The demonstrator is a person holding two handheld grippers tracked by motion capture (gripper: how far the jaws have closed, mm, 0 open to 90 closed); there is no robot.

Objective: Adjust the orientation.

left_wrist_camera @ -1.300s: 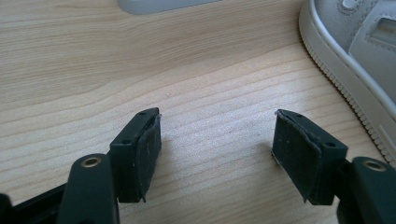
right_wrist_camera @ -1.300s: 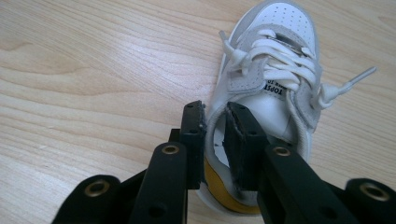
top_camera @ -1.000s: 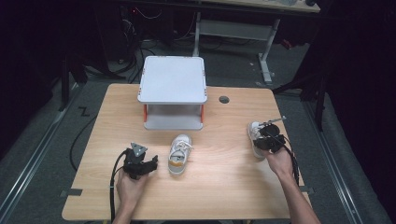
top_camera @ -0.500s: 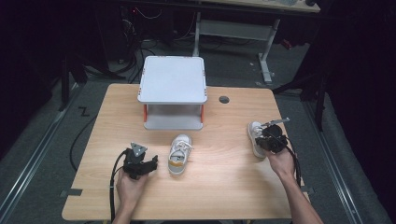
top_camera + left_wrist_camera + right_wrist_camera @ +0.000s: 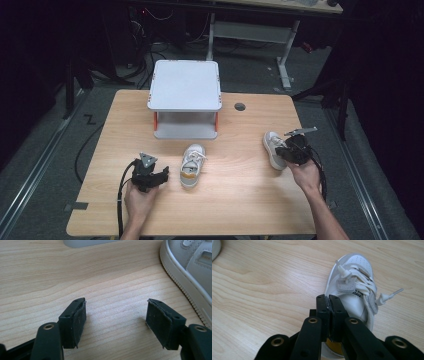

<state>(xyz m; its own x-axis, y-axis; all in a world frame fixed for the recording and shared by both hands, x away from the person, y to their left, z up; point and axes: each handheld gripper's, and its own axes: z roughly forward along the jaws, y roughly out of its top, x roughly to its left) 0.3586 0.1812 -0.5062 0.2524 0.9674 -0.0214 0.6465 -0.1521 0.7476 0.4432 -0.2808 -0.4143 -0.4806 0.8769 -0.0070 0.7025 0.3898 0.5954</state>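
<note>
On the table's right edge: we see the right gripper (image 5: 289,151) at the heel of the right shoe (image 5: 272,148), whose toe points to the far side.
Right gripper state: we see its jaws just closing to pressed together, pinched, we judge, on the shoe's (image 5: 352,290) heel collar, with the yellow insole showing below them.
Left gripper state: we see the left gripper (image 5: 162,176) low over the near-left table (image 5: 240,200), jaws apart and nothing between them.
Second shoe: we find the middle shoe (image 5: 191,164) just right of the left gripper, near the front of the white rack (image 5: 185,86).
Long axis, right shoe: it runs near to far, slightly tilted left at the toe.
Long axis, middle shoe: we read it as near to far too; its sole edge (image 5: 186,282) borders the left gripper's view.
Risk one: we judge the thin collar hold may slip, since the toe's weight hangs far from the pinch.
Risk two: we expect the loose laces (image 5: 387,295) could snag or drag.
Risk three: we note the shoe sits close to the right edge; a swing outward could drop it off.
</note>
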